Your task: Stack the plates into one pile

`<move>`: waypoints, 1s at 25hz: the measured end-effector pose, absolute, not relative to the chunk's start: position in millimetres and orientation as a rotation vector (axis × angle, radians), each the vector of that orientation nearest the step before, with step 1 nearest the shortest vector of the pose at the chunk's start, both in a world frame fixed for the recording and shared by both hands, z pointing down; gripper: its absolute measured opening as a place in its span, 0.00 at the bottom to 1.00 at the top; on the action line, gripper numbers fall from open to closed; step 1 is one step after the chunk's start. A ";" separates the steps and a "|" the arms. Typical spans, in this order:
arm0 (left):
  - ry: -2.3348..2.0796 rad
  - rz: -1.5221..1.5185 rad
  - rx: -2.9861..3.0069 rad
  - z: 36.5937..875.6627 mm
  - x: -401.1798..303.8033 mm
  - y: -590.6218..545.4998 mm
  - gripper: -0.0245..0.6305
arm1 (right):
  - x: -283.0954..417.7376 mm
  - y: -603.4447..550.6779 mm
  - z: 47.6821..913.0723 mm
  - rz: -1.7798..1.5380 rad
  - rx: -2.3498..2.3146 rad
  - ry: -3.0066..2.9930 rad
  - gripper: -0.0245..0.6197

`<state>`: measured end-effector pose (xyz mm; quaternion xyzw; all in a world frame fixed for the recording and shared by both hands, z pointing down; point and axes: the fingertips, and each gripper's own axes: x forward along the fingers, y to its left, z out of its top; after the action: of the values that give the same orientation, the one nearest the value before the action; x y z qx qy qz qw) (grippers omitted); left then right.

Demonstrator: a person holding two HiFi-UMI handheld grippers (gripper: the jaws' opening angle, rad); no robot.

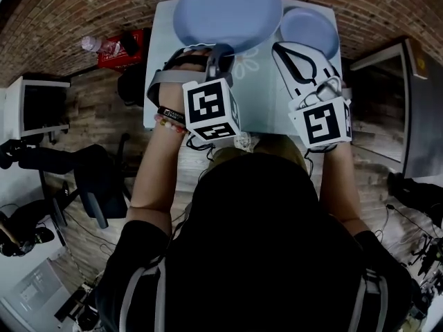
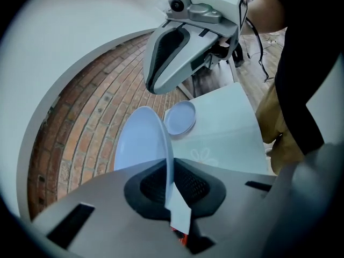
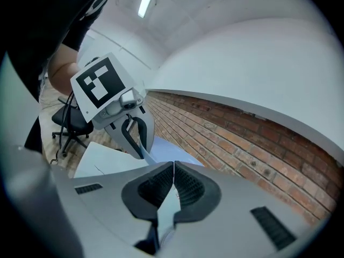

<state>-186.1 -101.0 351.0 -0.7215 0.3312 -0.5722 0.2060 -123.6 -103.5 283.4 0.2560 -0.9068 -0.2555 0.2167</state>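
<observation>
Transfer step in hand: left gripper [image 2: 172, 184] is clamped on the rim of the large plate [image 1: 228, 9], lifted above the table [image 1: 266, 95]; right gripper [image 3: 173, 184] is closed and empty. The next move probably calls for joining it level with the small plate [image 1: 309, 32]

The left tongs [image 2: 173, 184] are shown closed on the near rim of the large plate [image 2: 141, 141], which is seen edge-on. The small plate [image 2: 180, 117] is laid flat on the far part of the pale counter [image 2: 231, 125], on which a flower print [image 2: 204, 156] is marked. The right tongs [image 2: 158, 79] are seen above, and a brick floor [image 2: 80, 138] to the left.
</observation>
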 end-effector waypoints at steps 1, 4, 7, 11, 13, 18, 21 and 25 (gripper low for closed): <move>0.913 -1.591 -2.016 352.1 -180.0 -101.9 0.08 | -118.5 -104.9 283.7 -0.704 0.714 -2.513 0.09; 0.885 -1.582 -2.021 354.6 -157.8 -109.5 0.08 | -96.9 -113.1 283.1 -0.694 0.738 -2.504 0.09; 0.848 -1.575 -2.035 359.3 -129.5 -117.9 0.08 | -69.8 -120.3 284.5 -0.678 0.757 -2.486 0.09; 0.807 -1.578 -2.047 366.4 -87.4 -137.1 0.08 | -28.7 -137.0 288.0 -0.646 0.774 -2.476 0.09; 0.785 -1.578 -2.057 371.5 -64.2 -147.3 0.08 | -6.2 -146.9 288.8 -0.636 0.791 -2.474 0.09; 0.736 -1.586 -2.080 387.6 -13.8 -169.7 0.08 | 43.5 -171.4 296.6 -0.609 0.810 -2.462 0.09; 0.725 -1.596 -2.088 394.6 10.4 -182.0 0.08 | 68.1 -184.6 301.1 -0.595 0.814 -2.464 0.09; 0.726 -1.607 -2.086 403.4 36.5 -198.1 0.08 | 95.6 -198.5 310.6 -0.583 0.815 -2.470 0.09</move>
<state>36.5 -198.1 403.4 -0.7477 0.2602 -0.5761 0.2035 95.6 -198.5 310.6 0.2970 -0.9006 -0.2126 0.2358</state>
